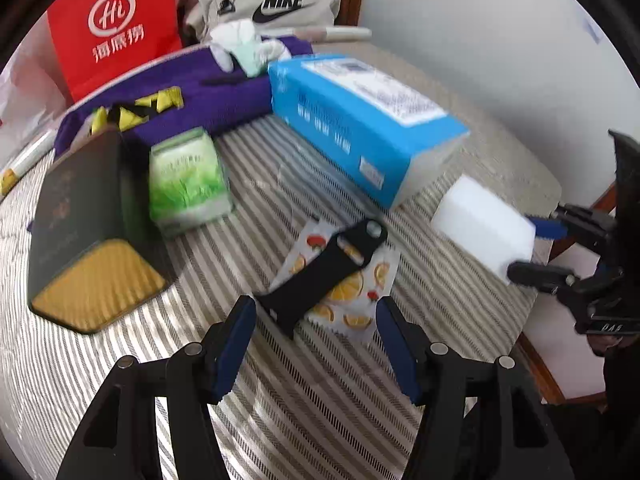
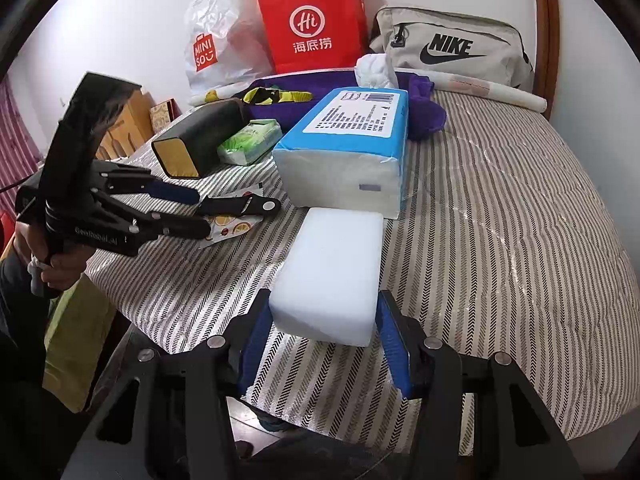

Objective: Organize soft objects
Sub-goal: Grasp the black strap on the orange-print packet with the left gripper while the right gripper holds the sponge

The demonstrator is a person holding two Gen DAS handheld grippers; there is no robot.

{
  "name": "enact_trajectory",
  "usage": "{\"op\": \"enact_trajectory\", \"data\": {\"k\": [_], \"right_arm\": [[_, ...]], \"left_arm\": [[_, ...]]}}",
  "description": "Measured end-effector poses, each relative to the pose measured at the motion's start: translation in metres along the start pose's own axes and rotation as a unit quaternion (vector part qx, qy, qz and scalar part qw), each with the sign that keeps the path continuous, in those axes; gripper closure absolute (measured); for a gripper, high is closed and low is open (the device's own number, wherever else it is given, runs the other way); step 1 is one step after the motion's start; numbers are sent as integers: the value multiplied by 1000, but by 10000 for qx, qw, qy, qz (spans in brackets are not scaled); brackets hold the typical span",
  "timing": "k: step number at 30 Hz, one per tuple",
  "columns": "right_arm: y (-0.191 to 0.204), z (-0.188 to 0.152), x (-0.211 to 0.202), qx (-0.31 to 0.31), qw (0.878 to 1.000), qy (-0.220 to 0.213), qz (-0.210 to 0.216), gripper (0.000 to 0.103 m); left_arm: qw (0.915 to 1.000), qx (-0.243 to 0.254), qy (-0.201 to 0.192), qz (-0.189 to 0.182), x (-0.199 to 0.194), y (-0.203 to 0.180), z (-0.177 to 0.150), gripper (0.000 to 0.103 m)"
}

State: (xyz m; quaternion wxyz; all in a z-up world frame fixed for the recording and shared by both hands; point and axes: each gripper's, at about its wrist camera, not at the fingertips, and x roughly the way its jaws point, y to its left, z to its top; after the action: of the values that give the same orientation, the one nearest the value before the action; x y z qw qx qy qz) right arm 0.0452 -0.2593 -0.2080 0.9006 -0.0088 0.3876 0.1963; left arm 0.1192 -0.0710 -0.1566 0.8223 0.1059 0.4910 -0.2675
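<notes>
Right wrist view has our right gripper (image 2: 324, 320) clamped on the near end of a white foam block (image 2: 332, 268) at lower centre, its far end touching the blue tissue pack (image 2: 348, 148) on the striped bedcover (image 2: 500, 220); we judge the block is mid-placement. Left wrist view shows our left gripper (image 1: 316, 320) with fingers apart, hovering near a flat fruit-printed sachet (image 1: 348, 280) under a matte black strap (image 1: 320, 272). Next we probably need a gentle squeeze, since foam dents.
</notes>
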Motion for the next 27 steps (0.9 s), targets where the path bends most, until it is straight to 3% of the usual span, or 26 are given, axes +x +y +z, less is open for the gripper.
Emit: {"op": "enact_trajectory", "data": {"k": [3,7,11,12,18,22,25,27], "right_arm": [[-2,-2,3,27,10000,18,-14,51],[-1,-5,8,-11,9999,84,-140,47],[0,-4,10,33,9997,57,-252,39],[-1,-3,11,72,9996,41,-275,38],[0,4,14,185,9986,-82,-480,35],[-2,8,20,276,9981,-33,-549,35],[-3,11,25,333,9978,-31,-565,35],[-4,11,28,348,9979,25,-546,35]], "left_arm": [[9995,229,20,228,8,-7,10,42],[9989,352,182,264,23,-12,14,44],[9995,-15,247,173,12,-7,6,70],[9995,-63,264,137,11,-5,5,72],[9996,-84,287,5,9,-1,7,72],[9994,245,191,120,9,-14,14,72],[9990,355,280,-4,16,-19,17,72],[9986,438,294,15,20,-22,16,77]]}}
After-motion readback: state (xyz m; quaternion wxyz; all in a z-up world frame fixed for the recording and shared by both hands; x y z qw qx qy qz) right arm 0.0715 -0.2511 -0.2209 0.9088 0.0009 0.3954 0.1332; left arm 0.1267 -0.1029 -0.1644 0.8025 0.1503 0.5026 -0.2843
